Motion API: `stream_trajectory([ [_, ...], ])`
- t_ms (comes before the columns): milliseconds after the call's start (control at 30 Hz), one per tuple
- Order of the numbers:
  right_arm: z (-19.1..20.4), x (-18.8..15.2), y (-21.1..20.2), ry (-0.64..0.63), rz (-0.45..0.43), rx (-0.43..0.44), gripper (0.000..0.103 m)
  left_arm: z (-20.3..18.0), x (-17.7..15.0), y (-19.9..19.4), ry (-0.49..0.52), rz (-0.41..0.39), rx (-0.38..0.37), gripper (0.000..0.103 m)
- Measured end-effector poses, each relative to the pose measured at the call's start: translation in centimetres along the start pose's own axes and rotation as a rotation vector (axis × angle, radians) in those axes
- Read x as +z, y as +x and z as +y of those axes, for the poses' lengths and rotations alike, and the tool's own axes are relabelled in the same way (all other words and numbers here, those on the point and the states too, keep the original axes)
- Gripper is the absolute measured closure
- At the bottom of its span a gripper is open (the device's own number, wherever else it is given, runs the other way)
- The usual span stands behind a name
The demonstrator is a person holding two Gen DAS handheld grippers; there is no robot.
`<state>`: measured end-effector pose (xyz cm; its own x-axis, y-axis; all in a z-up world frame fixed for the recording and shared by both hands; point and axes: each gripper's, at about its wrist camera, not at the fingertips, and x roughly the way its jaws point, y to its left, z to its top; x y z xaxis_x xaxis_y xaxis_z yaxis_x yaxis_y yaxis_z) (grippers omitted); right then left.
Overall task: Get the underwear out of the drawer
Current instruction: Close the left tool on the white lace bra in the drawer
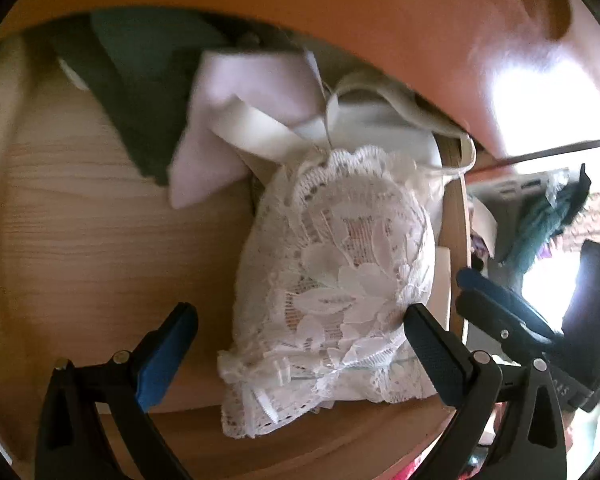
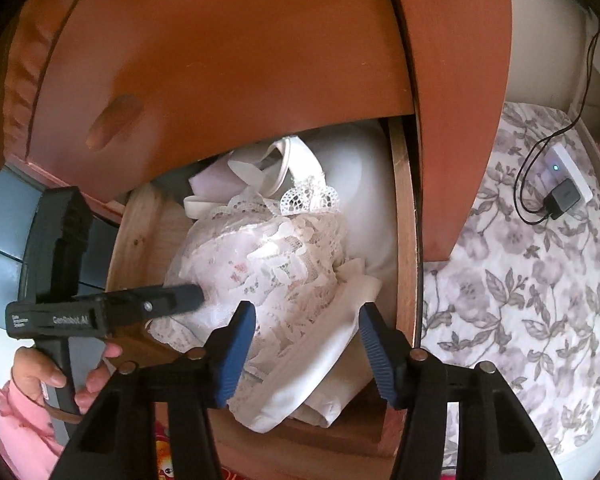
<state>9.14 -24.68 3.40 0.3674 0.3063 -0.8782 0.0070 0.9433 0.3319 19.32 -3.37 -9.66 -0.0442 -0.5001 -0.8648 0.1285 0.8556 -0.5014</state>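
A white lace underwear piece [image 1: 332, 280] lies on the right side of the open wooden drawer [image 1: 100, 240]. My left gripper [image 1: 300, 352] is open, its fingers straddling the near end of the lace. In the right wrist view the same lace piece [image 2: 268, 256] rests on plain white garments [image 2: 332, 352] that hang over the drawer [image 2: 404, 240] front. My right gripper [image 2: 308, 352] stands open just above that heap, holding nothing. The left gripper [image 2: 172, 300] reaches in from the left, held by a hand [image 2: 60, 376].
A dark green cloth [image 1: 140, 92], a pale pink cloth [image 1: 240, 112] and white straps [image 1: 360, 100] lie at the drawer's back. A closed drawer front with a knob [image 2: 112, 120] overhangs it. A floral bedsheet [image 2: 520, 280] with a charger [image 2: 564, 196] lies to the right.
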Motion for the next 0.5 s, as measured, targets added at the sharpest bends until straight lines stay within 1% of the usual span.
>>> stream_trajectory([
  [33, -0.1, 0.0, 0.0, 0.003, 0.0, 0.0, 0.046, -0.1, 0.1, 0.3, 0.012, 0.016, -0.02, 0.0],
  [167, -0.2, 0.2, 0.1, 0.009, -0.003, 0.01, 0.046, -1.0, 0.3, 1.8, 0.06, 0.074, -0.052, 0.0],
  [200, -0.2, 0.3, 0.1, 0.01, -0.003, 0.013, 0.046, -1.3, 0.4, 2.3, 0.066, 0.092, -0.055, 0.0],
  [267, -0.3, 0.4, 0.1, 0.014, -0.003, 0.015, 0.046, -1.9, 0.5, 2.6, 0.08, 0.096, -0.043, 0.002],
  [333, -0.3, 0.3, 0.0, 0.012, -0.004, 0.015, 0.046, -2.6, 0.5, 2.9, 0.099, 0.099, 0.001, 0.01],
  [400, -0.2, 0.3, -0.2, 0.005, -0.005, 0.013, 0.046, -2.8, 0.7, 3.0, 0.094, 0.094, 0.007, 0.018],
  [433, -0.2, 0.2, -0.2, 0.004, -0.007, 0.012, 0.046, -3.0, 0.8, 2.9, 0.096, 0.087, 0.007, 0.02],
  [500, -0.1, 0.2, -0.6, 0.002, -0.015, 0.014, 0.046, -3.3, 0.4, 2.7, 0.109, 0.061, 0.006, 0.032],
])
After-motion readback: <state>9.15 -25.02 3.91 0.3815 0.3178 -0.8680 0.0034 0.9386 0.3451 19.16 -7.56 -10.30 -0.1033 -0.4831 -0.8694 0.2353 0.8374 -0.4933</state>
